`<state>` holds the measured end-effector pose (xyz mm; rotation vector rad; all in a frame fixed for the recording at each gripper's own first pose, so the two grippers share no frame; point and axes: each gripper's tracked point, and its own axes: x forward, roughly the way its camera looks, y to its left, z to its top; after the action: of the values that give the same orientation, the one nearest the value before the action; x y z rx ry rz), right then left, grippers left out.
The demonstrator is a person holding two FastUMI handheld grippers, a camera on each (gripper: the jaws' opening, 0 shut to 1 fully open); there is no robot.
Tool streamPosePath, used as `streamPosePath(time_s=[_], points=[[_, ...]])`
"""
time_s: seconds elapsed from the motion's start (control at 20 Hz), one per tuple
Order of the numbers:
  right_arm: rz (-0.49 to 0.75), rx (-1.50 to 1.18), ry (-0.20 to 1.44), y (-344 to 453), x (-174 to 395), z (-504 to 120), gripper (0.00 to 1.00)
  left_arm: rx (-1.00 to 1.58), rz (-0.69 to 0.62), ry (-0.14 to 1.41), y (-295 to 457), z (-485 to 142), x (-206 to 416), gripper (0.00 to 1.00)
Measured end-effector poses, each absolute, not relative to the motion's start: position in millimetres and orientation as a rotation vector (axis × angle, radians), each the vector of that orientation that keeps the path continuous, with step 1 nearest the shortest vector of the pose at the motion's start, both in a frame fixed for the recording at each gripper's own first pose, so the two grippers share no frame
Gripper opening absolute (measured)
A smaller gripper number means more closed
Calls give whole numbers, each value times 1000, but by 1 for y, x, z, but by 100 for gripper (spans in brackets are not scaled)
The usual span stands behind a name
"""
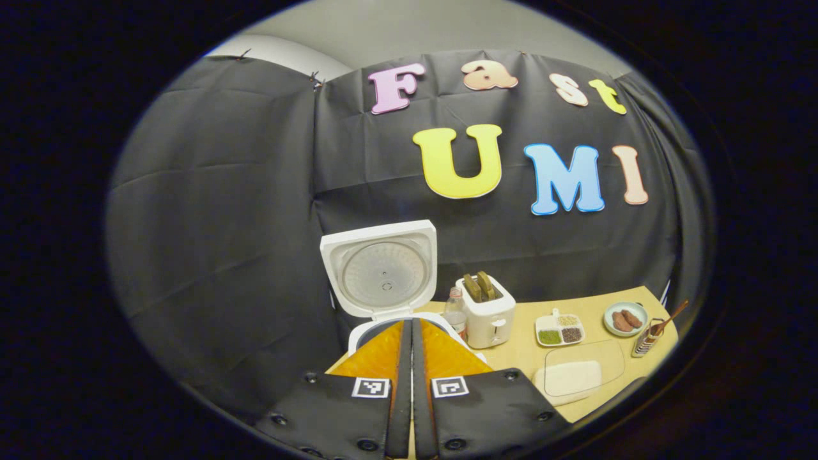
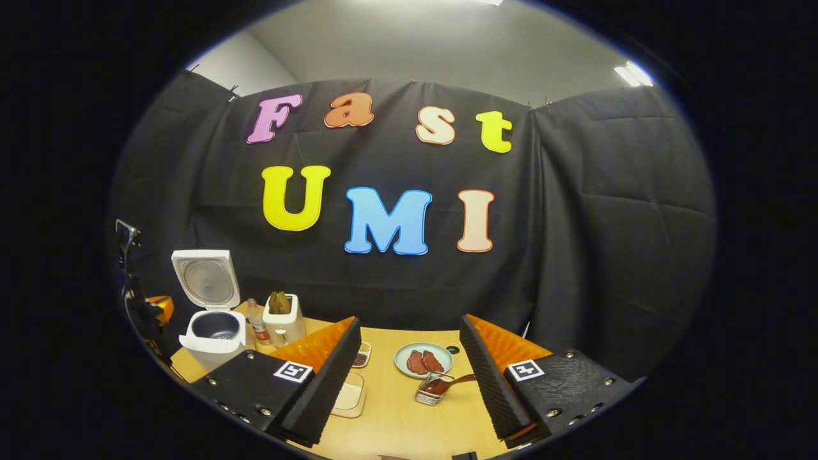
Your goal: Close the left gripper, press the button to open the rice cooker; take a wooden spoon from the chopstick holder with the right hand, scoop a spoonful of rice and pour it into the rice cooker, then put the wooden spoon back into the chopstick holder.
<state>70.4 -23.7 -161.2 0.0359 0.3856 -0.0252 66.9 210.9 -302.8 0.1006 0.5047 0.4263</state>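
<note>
The left tongs (image 1: 411,383) are pressed fully together, their two fingers meeting in a thin seam, gripping nothing. This is the closed posture the task asks for when pushing the button, since shut fingers make one blunt poking tip. Just beyond their tips stands the white rice cooker (image 1: 383,300), its lid (image 1: 381,268) already swung upright and facing the tongs, so the opening step looks done. In the right gripper view the same rice cooker sits far off to the left, with its dark inner pot (image 2: 215,325) open to the top and ready to receive rice.

The right tongs (image 2: 409,364) are spread wide apart and hold nothing. Between their fingers and a little ahead lies the chopstick holder (image 2: 431,391), with the wooden spoon (image 2: 455,382) leaning out of it toward the right finger. The wide gap seems meant to straddle the spoon's handle, so taking the spoon is probably the step in hand.

Just beyond the holder on the tabletop (image 2: 396,421) is a pale green plate (image 2: 423,360) holding brown pieces. Beside the left finger of the right tongs lies a clear container of white rice (image 2: 351,396), within easy reach for scooping. A white toaster (image 2: 284,322) stands next to the cooker.
</note>
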Motion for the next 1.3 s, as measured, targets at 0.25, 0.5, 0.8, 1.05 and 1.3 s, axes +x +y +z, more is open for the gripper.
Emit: streamPosePath(time_s=[0.25, 0.5, 0.8, 1.05, 1.3], points=[[-57, 43, 437, -88, 106, -248, 95, 136, 496, 502, 165, -268, 50, 19], [-47, 111, 546, -129, 127, -357, 96, 285, 542, 510, 114, -231, 19, 41], [-63, 175, 624, -149, 143, -456, 95, 216, 577, 573, 60, -231, -4, 58], [-35, 287, 705, -134, 147, -522, 96, 274, 552, 640, 29, -237, -13, 73], [17, 402, 739, -110, 159, -552, 72, 252, 503, 740, -14, -269, -29, 72]])
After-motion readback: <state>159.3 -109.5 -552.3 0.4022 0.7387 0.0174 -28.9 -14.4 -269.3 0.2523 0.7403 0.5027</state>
